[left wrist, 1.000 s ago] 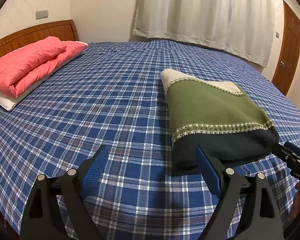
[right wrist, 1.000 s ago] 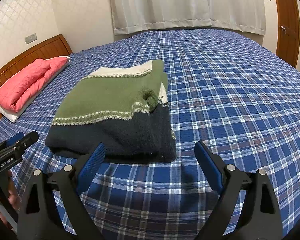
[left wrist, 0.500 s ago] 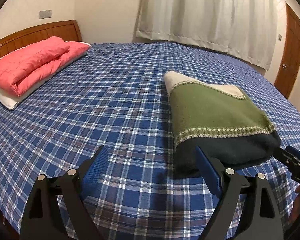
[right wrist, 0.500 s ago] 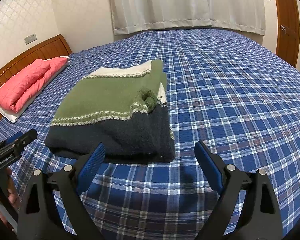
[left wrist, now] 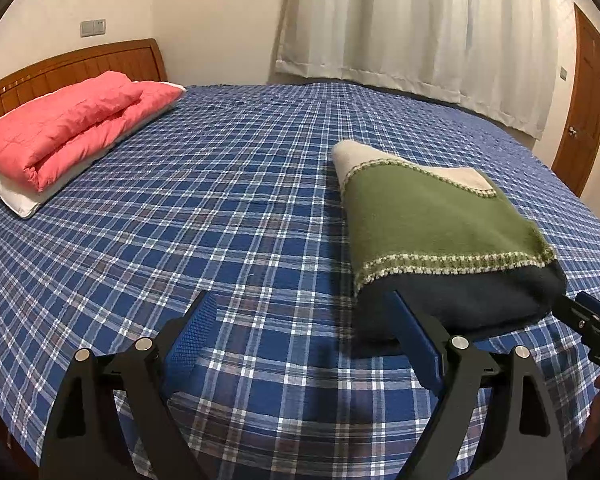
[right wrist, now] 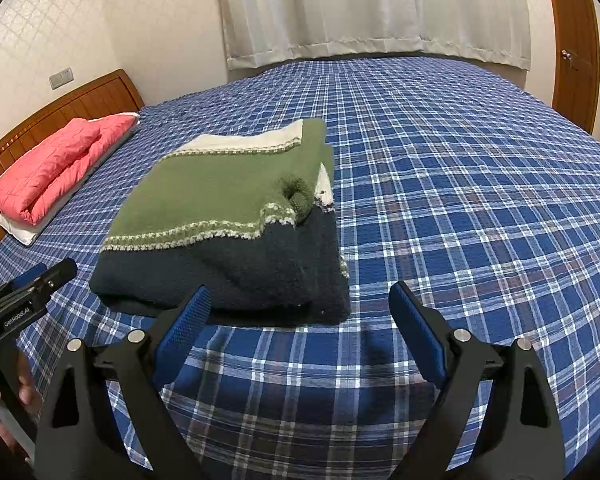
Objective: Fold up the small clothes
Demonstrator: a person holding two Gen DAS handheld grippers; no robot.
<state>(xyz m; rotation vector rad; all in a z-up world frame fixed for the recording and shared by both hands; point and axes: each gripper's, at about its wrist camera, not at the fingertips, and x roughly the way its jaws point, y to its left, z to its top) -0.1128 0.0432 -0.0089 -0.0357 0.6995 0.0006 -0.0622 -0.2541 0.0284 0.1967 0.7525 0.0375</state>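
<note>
Bedspread (left wrist: 220, 240) in blue-and-white plaid covers the whole bed and fills both wrist views from edge to edge. White curtains (left wrist: 420, 32) hang behind it at 12 o'clock, with a brown wooden door (left wrist: 584, 100) at 2 o'clock in the left wrist view. At 9 to 10 o'clock in that view a wooden headboard (left wrist: 80, 64) stands behind a folded pink quilt (left wrist: 68, 128), which lies on a white pillow (left wrist: 16, 200).

The folded sweater (right wrist: 228, 220), with green, cream and navy bands, lies flat on the bedspread, navy end nearest the cameras. In the right wrist view it sits just above centre toward 10 o'clock; in the left wrist view it lies at 3 o'clock.

The left gripper (left wrist: 304, 336) hovers over bare plaid with its blue pads spread wide and nothing between them; its right pad overlaps the sweater's near left corner in the picture, and contact cannot be judged. The right gripper (right wrist: 300, 320) is likewise spread wide and empty, just short of the navy edge. The left gripper's tip also shows at 8 o'clock in the right wrist view, held by a hand (right wrist: 8, 396).
</note>
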